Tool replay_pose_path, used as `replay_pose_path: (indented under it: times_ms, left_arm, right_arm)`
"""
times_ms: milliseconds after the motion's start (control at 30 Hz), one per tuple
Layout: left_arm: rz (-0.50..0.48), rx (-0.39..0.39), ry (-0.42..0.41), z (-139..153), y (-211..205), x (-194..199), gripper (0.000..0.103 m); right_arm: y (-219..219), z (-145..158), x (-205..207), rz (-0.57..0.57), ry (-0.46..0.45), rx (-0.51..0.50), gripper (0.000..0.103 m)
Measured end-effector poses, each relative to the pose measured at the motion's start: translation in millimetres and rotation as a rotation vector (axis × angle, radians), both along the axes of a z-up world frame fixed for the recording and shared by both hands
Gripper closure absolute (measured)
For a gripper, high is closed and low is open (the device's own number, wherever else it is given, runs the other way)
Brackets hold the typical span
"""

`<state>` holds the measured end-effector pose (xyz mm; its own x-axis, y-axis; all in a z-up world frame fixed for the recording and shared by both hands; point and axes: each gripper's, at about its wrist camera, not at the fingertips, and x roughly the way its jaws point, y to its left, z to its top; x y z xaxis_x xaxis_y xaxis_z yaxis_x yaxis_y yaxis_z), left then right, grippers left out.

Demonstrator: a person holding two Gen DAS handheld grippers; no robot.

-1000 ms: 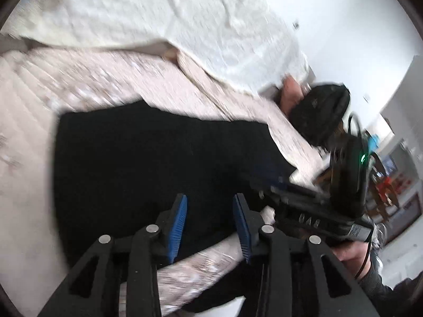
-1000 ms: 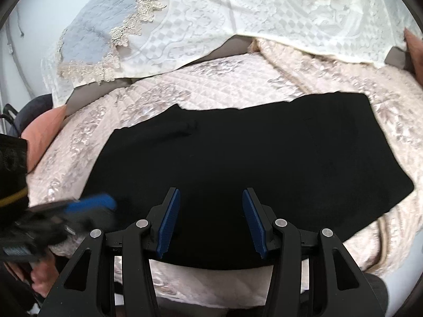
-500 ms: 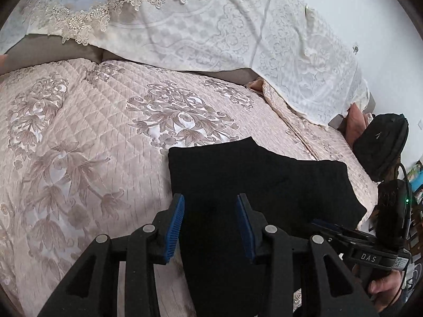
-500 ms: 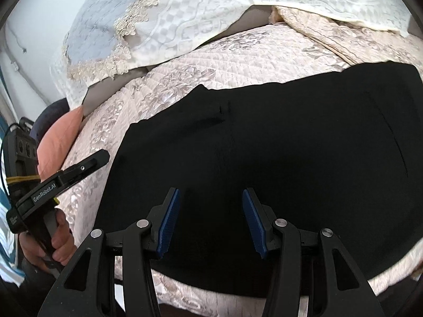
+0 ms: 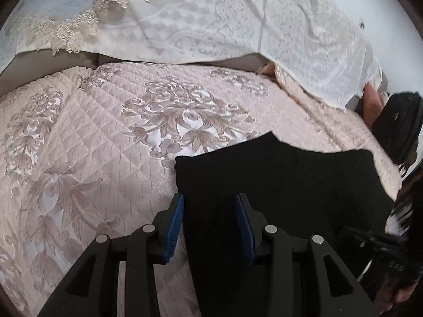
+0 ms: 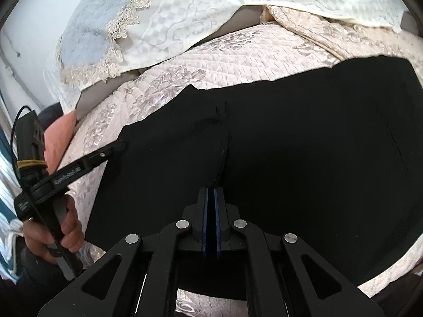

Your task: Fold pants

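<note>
Quilted pink bedspread (image 5: 87, 158) covers the bed and serves as the work surface; a white lace cover (image 5: 238, 21) lies across its far side. Black pants (image 6: 290, 137) lie flat on the bedspread, long axis running left to right before the person.

Right gripper (image 6: 211, 206): fingers pressed together over the middle of the pants, apparently pinching a ridge of the cloth that runs away from the tips. Half a second ago these fingers were spread above flat fabric.

Left gripper (image 5: 208, 224): fingers spread, empty, astride the left end edge of the pants. That edge lies directly between the tips, so the left gripper is nearer the end to be carried over. It has shifted slightly inward since the earlier frame.
</note>
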<state>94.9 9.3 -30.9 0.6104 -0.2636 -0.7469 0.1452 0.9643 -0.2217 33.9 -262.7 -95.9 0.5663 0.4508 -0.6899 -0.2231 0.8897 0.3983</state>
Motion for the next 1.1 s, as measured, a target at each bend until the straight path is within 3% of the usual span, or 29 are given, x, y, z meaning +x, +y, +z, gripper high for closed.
replay_pose_path:
  times_ms: [167, 467, 567, 667, 733, 800, 967, 1100]
  left_arm:
    - [-0.029, 0.067, 0.048, -12.0, -8.8, 13.7, 0.057]
    - [0.001, -0.026, -0.022, 11.1, 9.5, 3.2, 0.058]
    - [-0.020, -0.024, -0.033, 15.2, 6.1, 2.9, 0.058]
    - [-0.033, -0.009, -0.022, 10.5, 2.3, 6.6, 0.058]
    - [-0.035, -0.008, -0.001, 3.9, 0.8, 11.2, 0.058]
    - [-0.046, 0.014, 0.017, -1.8, -3.3, 13.9, 0.058]
    - [-0.051, 0.054, 0.013, -3.7, -9.6, 10.9, 0.058]
    - [-0.033, 0.005, -0.002, 8.7, -2.2, -5.6, 0.058]
  right_arm:
    - [1.7, 16.0, 1.6, -0.023, -0.060, -0.050, 0.093]
    - [44.4, 26.3, 47.2, 0.107, -0.102, -0.047, 0.093]
    - [46.1, 12.2, 73.6, 0.070, -0.061, -0.126, 0.096]
    - [22.6, 13.6, 84.4, 0.003, -0.050, -0.079, 0.094]
    - [9.1, 19.7, 82.7, -0.069, -0.063, -0.138, 0.093]
    - [-5.0, 24.5, 72.1, -0.079, -0.062, -0.098, 0.093]
    - [7.8, 33.4, 29.9, 0.006, -0.106, -0.115, 0.083]
    - [24.0, 25.7, 1.8, 0.068, -0.098, -0.125, 0.082]
